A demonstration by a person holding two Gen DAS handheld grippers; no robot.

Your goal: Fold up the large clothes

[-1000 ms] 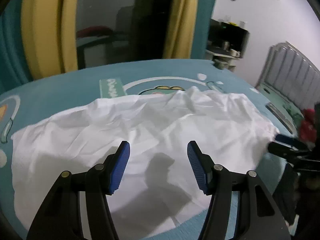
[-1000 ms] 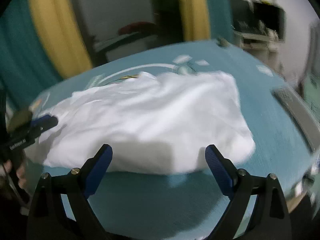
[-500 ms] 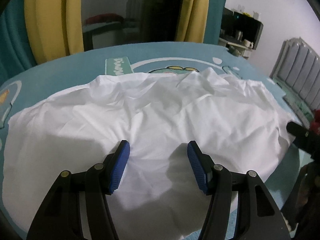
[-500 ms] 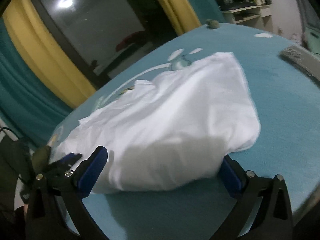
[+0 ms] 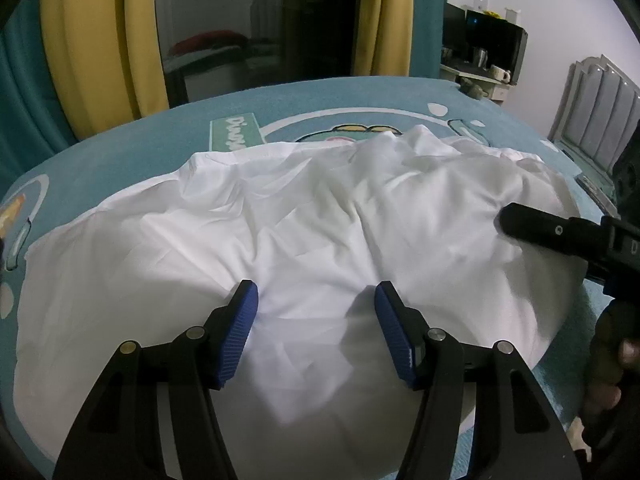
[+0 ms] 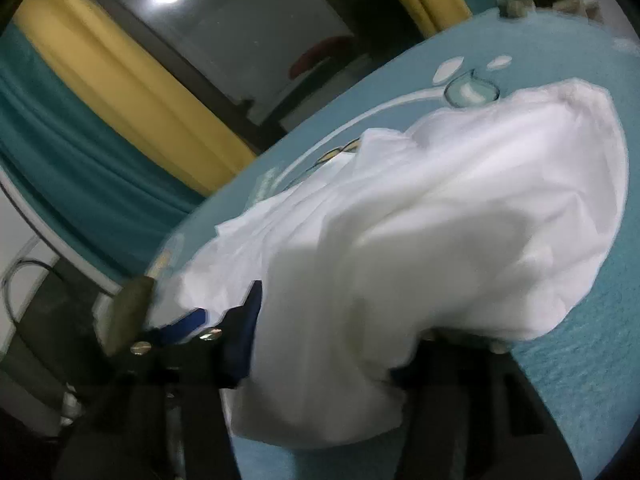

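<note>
White cloth fills our left wrist view: the white garment lies rumpled across a teal cartoon-print bed cover, spread wide so its edges can be reached. Our left gripper hovers low over the near hem, fingers apart and gripping nothing. The right gripper reaches in at the garment's right side.

From the right wrist, the right gripper has fabric bunched between its fingers; we cannot tell if they are clenched.
</note>
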